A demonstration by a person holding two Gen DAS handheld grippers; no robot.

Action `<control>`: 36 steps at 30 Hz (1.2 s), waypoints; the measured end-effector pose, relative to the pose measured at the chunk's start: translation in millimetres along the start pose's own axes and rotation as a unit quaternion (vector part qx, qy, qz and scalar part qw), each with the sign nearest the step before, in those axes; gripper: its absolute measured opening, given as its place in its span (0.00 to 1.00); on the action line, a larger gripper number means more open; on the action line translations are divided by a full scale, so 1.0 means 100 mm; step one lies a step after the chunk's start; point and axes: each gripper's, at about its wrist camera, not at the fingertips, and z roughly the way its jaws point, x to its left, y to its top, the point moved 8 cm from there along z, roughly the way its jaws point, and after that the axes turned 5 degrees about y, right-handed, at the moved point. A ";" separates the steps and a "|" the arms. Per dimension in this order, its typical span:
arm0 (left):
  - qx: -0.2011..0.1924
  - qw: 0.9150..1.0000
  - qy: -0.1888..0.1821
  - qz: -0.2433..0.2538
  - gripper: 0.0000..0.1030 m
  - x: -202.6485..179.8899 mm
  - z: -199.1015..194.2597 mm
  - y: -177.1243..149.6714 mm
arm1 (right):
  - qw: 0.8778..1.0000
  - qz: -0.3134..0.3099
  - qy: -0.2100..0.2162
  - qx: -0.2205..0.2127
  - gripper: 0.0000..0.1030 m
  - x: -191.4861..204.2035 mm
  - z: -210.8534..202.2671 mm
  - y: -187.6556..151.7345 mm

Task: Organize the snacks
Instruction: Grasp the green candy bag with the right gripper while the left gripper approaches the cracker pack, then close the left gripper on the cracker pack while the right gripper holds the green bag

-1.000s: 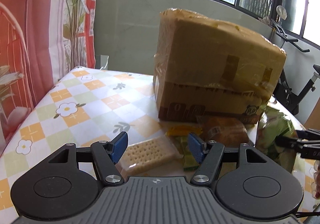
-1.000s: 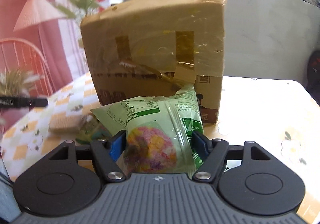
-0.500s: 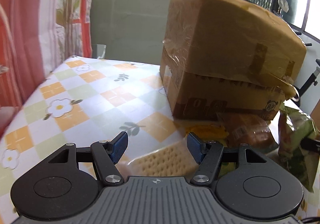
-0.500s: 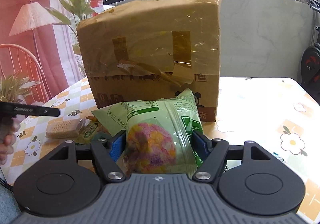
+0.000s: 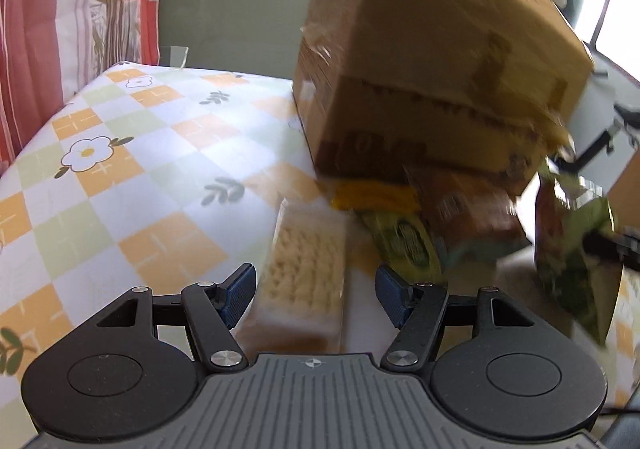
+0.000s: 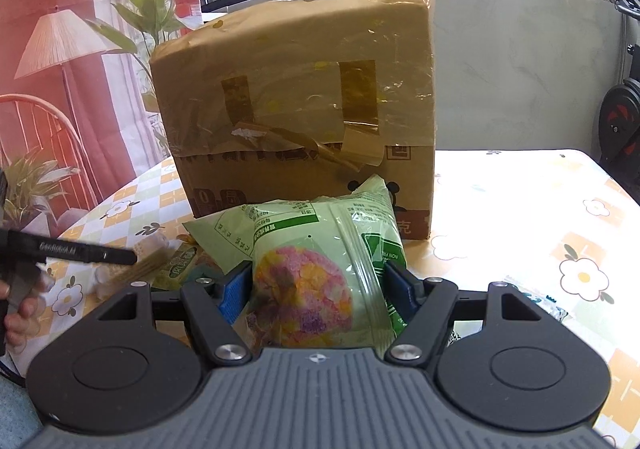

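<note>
My left gripper is open, its blue pads either side of a clear-wrapped cracker pack lying on the table. Beyond it lie a yellow packet, a green-yellow packet and a brown snack pack. My right gripper is shut on a light green snack bag with pink and yellow contents, held above the table. That bag also shows at the right of the left wrist view. The left gripper's finger shows at the left of the right wrist view.
A large taped cardboard box stands closed on the table behind the snacks. The table has a checked floral cloth. A plant and red curtain are at the left; an exercise bike at the right.
My left gripper has moved forward and down so the cracker pack now lies between its open fingers. The right gripper holds the green bag almost still.
</note>
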 end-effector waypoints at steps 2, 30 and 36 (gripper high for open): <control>-0.002 0.999 0.025 0.027 0.66 -0.02 -0.02 -0.04 | 1.000 -0.001 0.001 0.000 0.70 0.00 -0.01 -0.01; -0.040 0.999 0.034 0.005 0.47 -0.31 -0.79 0.08 | 0.998 0.032 0.061 -0.008 0.68 0.14 -0.24 0.05; -0.100 0.995 0.021 0.011 0.47 -0.45 -1.19 0.44 | 0.993 0.069 0.080 -0.042 0.68 0.14 -0.56 0.28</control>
